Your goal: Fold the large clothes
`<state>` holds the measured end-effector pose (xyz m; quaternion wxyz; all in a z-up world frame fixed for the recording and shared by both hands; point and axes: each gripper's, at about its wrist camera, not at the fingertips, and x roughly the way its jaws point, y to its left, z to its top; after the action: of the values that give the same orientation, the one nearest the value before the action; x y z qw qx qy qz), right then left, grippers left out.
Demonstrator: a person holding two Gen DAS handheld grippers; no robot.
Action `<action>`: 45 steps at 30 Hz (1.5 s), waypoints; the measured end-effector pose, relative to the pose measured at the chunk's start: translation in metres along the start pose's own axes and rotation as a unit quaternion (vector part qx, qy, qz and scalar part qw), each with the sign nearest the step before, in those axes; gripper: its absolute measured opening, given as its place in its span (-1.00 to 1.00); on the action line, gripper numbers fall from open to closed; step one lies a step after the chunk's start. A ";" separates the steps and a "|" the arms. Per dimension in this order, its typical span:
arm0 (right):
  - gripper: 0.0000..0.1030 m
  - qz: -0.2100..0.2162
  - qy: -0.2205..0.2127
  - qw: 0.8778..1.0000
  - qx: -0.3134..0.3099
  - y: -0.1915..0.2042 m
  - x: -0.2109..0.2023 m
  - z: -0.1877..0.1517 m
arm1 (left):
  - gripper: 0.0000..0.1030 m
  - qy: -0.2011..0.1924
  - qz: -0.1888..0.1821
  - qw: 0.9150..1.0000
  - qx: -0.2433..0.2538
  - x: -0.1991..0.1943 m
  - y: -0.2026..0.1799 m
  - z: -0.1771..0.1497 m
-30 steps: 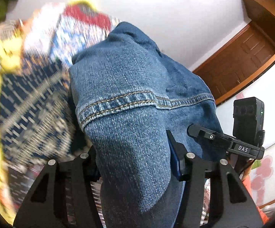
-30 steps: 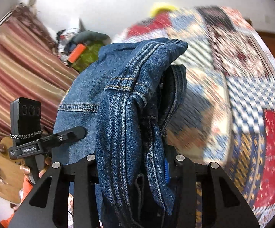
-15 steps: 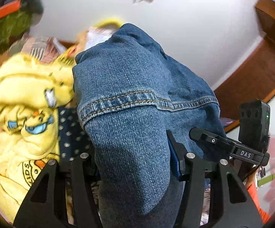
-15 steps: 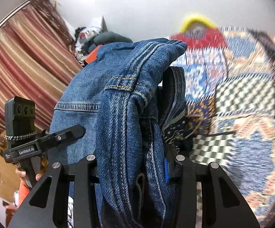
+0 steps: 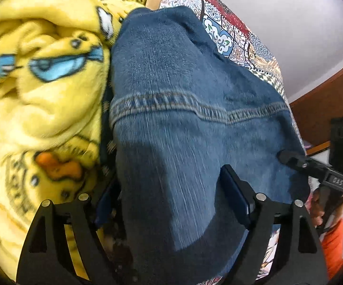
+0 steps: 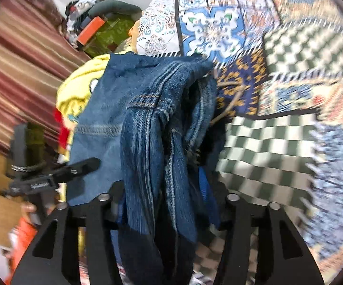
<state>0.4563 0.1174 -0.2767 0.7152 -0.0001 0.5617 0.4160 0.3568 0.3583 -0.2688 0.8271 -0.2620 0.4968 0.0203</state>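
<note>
Both hand-held grippers, left (image 5: 171,204) and right (image 6: 164,197), clamp denim jeans (image 5: 183,118) (bunched).

Blue denim jeans (image 5: 171,109), medium wash with tan contrast stitching. In the left wrist view the fabric rises as one broad, smooth panel crossed by a double-stitched horizontal seam, its lower part darker in shadow. In the right wrist view the jeans (image 6: 157,123) appear bunched lengthwise into thick vertical folds, with parallel seam ridges, a belt loop and a short stitched bar visible near the top; a flatter panel with a horizontal seam extends to the left of the folds. The garment is partly blurred.
</note>
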 end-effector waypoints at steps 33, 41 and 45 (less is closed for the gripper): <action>0.23 -0.047 -0.446 0.873 -0.190 0.231 -0.332 -0.190 | 0.62 -0.471 0.080 0.862 0.168 -0.383 -0.206 -0.241; 0.29 -0.082 -0.453 0.866 -0.195 0.245 -0.319 -0.215 | 0.80 -0.493 0.099 0.848 0.167 -0.382 -0.222 -0.281; 0.49 -0.094 -0.460 0.865 -0.178 0.239 -0.323 -0.221 | 0.92 -0.490 0.106 0.849 0.167 -0.377 -0.225 -0.290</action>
<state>0.1293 -0.0216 0.0129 0.9159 0.0111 0.0827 0.3927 -0.0032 0.1183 0.0313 0.9872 -0.0215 0.0473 0.1509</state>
